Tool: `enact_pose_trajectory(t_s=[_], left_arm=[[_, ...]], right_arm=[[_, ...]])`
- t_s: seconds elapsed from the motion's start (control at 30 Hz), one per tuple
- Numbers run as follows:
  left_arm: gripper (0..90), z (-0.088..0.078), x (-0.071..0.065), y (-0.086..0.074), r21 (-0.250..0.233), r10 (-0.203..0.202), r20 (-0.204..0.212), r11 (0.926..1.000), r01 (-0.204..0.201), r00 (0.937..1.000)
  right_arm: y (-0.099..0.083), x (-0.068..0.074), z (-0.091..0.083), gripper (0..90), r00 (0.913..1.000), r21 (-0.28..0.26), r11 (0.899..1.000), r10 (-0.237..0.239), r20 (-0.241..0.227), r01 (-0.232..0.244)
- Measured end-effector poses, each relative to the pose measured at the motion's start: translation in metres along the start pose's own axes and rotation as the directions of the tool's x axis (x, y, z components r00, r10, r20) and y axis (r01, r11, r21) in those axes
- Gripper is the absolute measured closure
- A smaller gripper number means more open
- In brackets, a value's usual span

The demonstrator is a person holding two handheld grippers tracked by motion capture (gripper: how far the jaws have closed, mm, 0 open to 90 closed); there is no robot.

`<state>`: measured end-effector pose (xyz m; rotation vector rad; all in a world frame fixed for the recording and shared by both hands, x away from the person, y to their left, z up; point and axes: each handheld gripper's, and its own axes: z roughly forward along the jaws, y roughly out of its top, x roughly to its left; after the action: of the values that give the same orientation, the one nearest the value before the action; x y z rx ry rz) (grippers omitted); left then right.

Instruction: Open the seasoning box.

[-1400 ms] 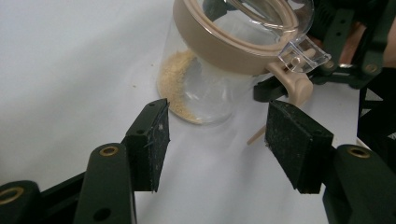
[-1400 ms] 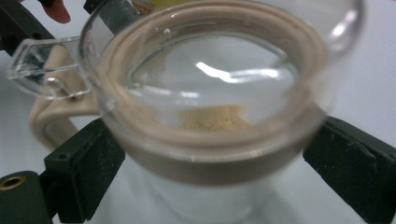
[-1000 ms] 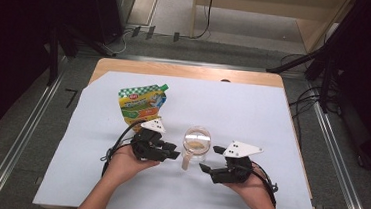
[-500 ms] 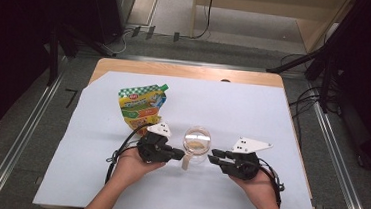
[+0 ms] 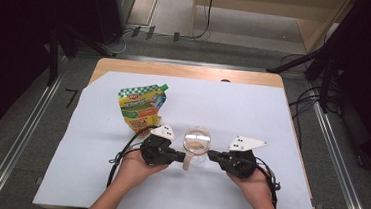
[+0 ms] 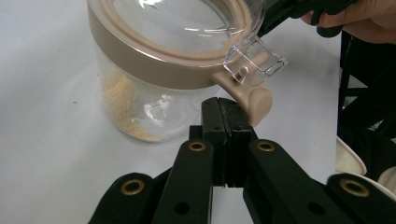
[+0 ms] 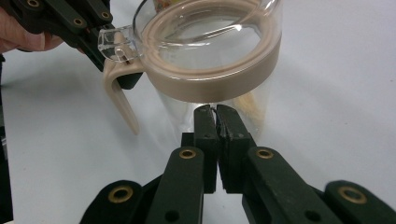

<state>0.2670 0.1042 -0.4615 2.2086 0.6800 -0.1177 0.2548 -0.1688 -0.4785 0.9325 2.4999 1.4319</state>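
A clear glass jar with a tan plastic collar and a clear hinged lid (image 5: 197,143) stands upright on the pale blue sheet (image 5: 253,115) that covers the wooden counter (image 5: 186,72), a little toward the near edge and about midway between the left and right edges. A thin layer of beige powder (image 6: 122,105) lies at the bottom of the jar and clings to its inner wall. The tan latch lever (image 5: 187,161) hangs down from the collar on the side of the jar that faces the near edge, with the clear lid tab (image 6: 254,60) just above it. The left tool (image 5: 183,157), held in the person's left hand (image 5: 136,168), points at the jar from the left; its jaws have just been closing and are now pressed together with nothing between them, their tips just below the latch lever and close against the glass, though whether they touch either I cannot tell. The right tool (image 5: 210,155), held in the person's right hand (image 5: 255,185), points at the jar from the right; its jaws have likewise just been closing and now meet on nothing, their tips right at the glass wall under the collar. A green, yellow and red printed stand-up pouch with a corner spout (image 5: 140,106) lies flat on the sheet toward the far left corner, well apart from the jar and behind the left tool.
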Motion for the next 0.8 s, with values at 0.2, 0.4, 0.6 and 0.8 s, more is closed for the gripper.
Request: enact_pose_trajectory(t_s=[0.2, 0.4, 0.6, 0.8], left_arm=[[90.0, 0.005, -0.007, 0.002, 0.016, 0.028, 0.014, 0.9995, -0.029, 0.9995], [90.0, 0.015, -0.013, 0.004, 0.016, 0.034, 0.032, 0.9993, -0.034, 0.9989], [90.0, 0.019, -0.017, 0.007, 0.011, 0.032, 0.027, 0.9994, -0.033, 0.9991], [90.0, 0.026, -0.017, 0.01, 0.002, 0.037, 0.032, 0.9993, -0.037, 0.9988]], right_arm=[[0.001, -0.003, 0.0, 90.0, 0.9989, 0.006, 0.999, 0.046, 0.004, -0.046], [0.0, -0.006, 0.003, 90.0, 0.9987, -0.001, 0.999, 0.047, 0.021, -0.047], [0.0, -0.002, 0.013, 90.0, 0.999, 0.011, 0.999, 0.036, 0.026, -0.036], [0.001, -0.003, 0.019, 90.0, 0.9987, -0.001, 0.999, 0.039, 0.034, -0.039]])
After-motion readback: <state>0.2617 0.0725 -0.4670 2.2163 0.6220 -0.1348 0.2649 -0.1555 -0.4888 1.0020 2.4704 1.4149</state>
